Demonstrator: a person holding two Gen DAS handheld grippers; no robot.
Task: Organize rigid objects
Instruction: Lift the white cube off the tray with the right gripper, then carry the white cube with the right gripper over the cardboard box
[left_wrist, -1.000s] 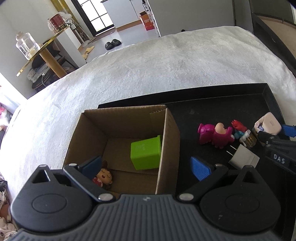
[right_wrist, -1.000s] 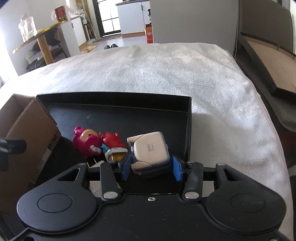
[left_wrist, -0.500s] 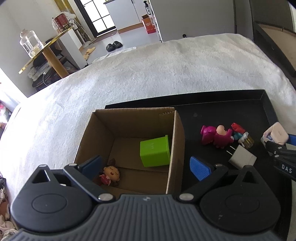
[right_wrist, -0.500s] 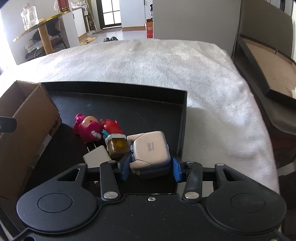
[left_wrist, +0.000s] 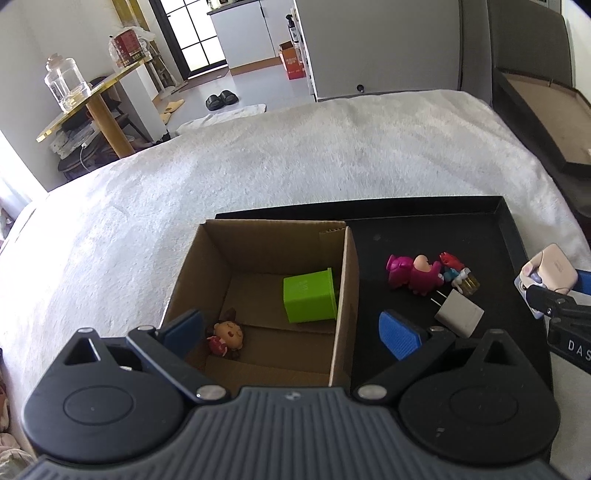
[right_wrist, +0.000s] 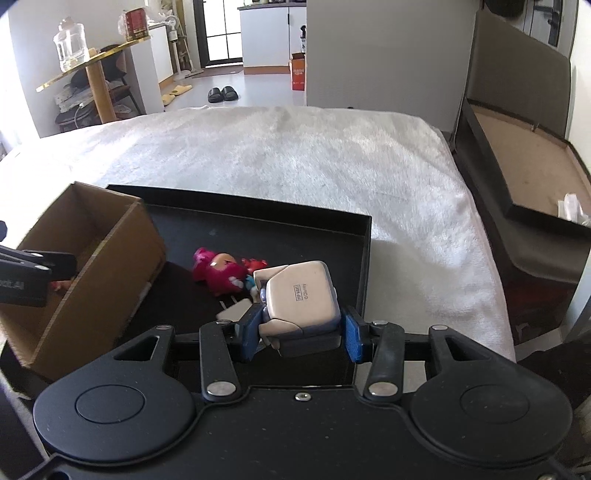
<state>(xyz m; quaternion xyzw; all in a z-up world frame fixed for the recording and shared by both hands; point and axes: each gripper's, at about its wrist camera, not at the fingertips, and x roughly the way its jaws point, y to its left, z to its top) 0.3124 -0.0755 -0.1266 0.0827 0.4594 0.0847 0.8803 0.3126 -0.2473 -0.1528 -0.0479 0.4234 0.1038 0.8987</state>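
The right gripper (right_wrist: 300, 334) is closed on a beige folding cube (right_wrist: 301, 299), its blue pads (right_wrist: 352, 338) pressing the cube's left and right sides. The cube is held clear above the near right part of the black tray (right_wrist: 364, 258). Its broad printed face tilts up toward the camera; no long axis is evident, as the body is nearly cubic.

The left gripper (left_wrist: 291, 334) is spread wide and holds nothing. Its left pad lies over the cardboard box (left_wrist: 343, 295), its right pad over the tray.

On the tray floor, just left of the cube, lie a magenta figure (right_wrist: 218, 273), a small red figure (right_wrist: 256, 264) and a white plug adapter (left_wrist: 458, 317), close together. The box stands at the tray's left end and contains a green block (left_wrist: 308, 299) and a small doll (left_wrist: 227, 334). The box's right wall stands between the cube and the box interior. The tray rests on a white blanket (right_wrist: 295, 155).
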